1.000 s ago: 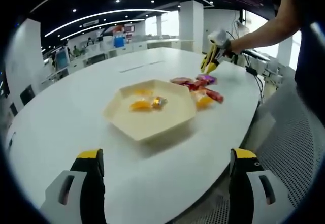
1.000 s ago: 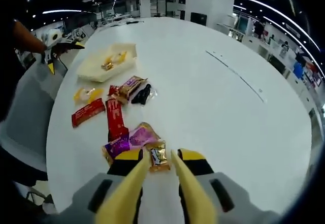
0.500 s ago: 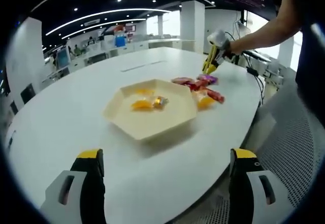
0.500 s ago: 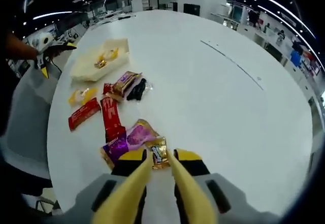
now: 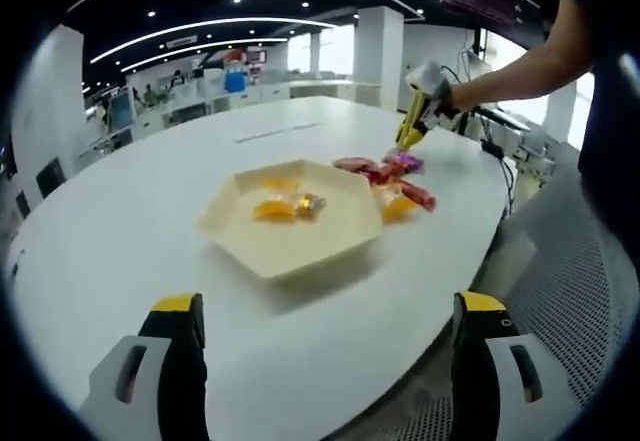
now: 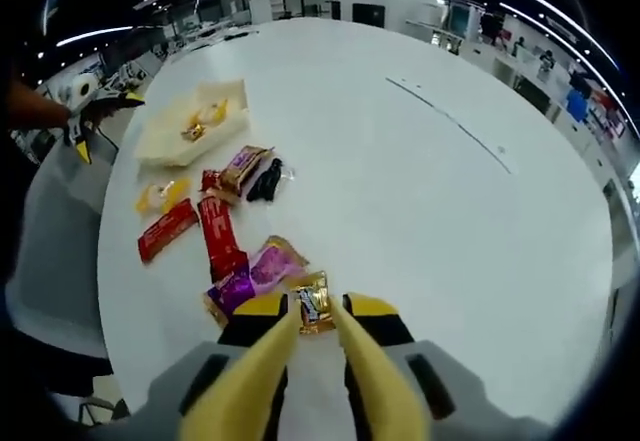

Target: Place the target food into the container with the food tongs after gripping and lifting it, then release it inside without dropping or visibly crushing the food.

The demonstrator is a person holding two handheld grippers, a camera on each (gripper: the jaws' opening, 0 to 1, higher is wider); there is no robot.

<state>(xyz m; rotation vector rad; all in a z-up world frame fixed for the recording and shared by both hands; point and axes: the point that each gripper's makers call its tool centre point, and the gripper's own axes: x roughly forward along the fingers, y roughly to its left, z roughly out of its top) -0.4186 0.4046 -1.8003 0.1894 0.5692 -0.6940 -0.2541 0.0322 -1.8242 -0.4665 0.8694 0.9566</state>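
Yellow tong fingers (image 6: 270, 346) reach forward from the right gripper (image 6: 312, 333), narrowed to a slim gap around a small gold foil-wrapped candy (image 6: 312, 301); the crinkled wrapper sits between the tips on the table, and whether the tips press it cannot be told. The candy touches the edge of a glossy purple packet (image 6: 248, 278) just beside it.

Further along the smooth white table (image 6: 420, 201) lie other wrapped snacks: two flat red bars (image 6: 215, 236), one beside the other; a brown and gold packet (image 6: 243, 166); a small black wrapped piece (image 6: 266, 180); and a puffy yellow packet (image 6: 158, 194). Beyond them stands the container (image 6: 190, 121), a shallow cream tray.

In the left gripper view the tray (image 5: 290, 223) reads as a hexagon with low sloping walls and a matte surface. Inside it rest two orange-yellow pieces (image 5: 272, 207) and one small shiny foil sweet (image 5: 311, 202). The left gripper (image 5: 327, 336) hovers near the table edge with its two black, yellow-tipped fingers (image 5: 180, 331) spread wide apart, nothing between them. Behind the tray the snack pile (image 5: 395, 176) is visible, with the other gripper's yellow tongs (image 5: 412, 121) pointing down at it, held by a person's bare forearm (image 5: 520, 61).
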